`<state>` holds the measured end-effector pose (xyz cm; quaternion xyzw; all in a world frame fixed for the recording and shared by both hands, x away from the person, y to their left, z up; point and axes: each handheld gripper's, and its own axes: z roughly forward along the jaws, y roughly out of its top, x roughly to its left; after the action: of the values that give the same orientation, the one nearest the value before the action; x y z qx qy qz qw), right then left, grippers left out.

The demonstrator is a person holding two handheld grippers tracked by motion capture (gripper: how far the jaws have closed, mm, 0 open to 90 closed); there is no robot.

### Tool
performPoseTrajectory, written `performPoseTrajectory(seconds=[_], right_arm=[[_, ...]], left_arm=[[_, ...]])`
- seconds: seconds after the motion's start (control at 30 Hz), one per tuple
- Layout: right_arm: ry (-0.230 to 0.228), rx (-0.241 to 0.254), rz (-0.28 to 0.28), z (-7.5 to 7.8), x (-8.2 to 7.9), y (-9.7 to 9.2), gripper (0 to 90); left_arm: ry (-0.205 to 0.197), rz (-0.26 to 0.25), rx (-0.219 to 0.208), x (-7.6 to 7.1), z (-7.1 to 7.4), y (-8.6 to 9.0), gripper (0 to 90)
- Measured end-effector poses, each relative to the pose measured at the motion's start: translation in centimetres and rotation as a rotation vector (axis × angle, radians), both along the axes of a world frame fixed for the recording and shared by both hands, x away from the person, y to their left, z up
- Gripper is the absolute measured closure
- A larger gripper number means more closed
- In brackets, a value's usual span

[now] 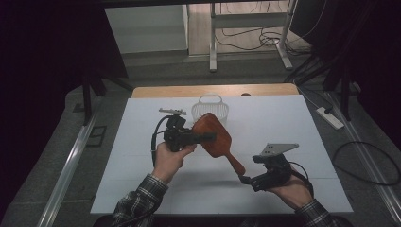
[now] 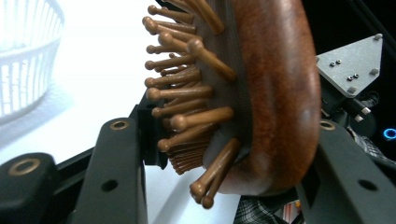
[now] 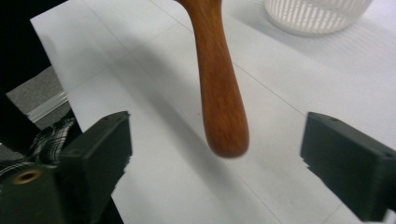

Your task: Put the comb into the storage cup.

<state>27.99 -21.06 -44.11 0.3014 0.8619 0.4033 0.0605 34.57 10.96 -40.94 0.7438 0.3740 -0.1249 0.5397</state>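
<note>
The left gripper (image 1: 208, 137) fingers clamp the hairbrush (image 1: 215, 137) head; its handle end hangs untouched between the right gripper (image 3: 215, 154) fingers, spread wide.

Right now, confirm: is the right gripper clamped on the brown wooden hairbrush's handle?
No: the right gripper's jaws stand wide apart, clear of the hairbrush handle.

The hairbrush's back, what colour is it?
The hairbrush has a reddish-brown wooden back, shown best in the left gripper view.
</note>
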Motion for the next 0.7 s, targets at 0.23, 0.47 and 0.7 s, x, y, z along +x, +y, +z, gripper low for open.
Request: performPoseTrajectory(seconds=[0.23, 0.47, 0.7], right_arm=[[-0.017, -0.029, -0.013, -0.3, -0.1, -0.7, 0.0], [-0.013, -0.017, -0.020, -0.3, -0.2, -1.5, 0.0], [-0.006, -0.021, -0.017, -0.4, -0.3, -2.2, 0.0]], left_arm=[[-0.009, 0.017, 0.031, 0.5, 0.6, 0.5, 51.6], [-0.016, 0.040, 0.043, 0.9, 1.1, 1.2, 51.5], [-0.032, 0.059, 0.056, 1.2, 1.7, 2.0, 51.4]])
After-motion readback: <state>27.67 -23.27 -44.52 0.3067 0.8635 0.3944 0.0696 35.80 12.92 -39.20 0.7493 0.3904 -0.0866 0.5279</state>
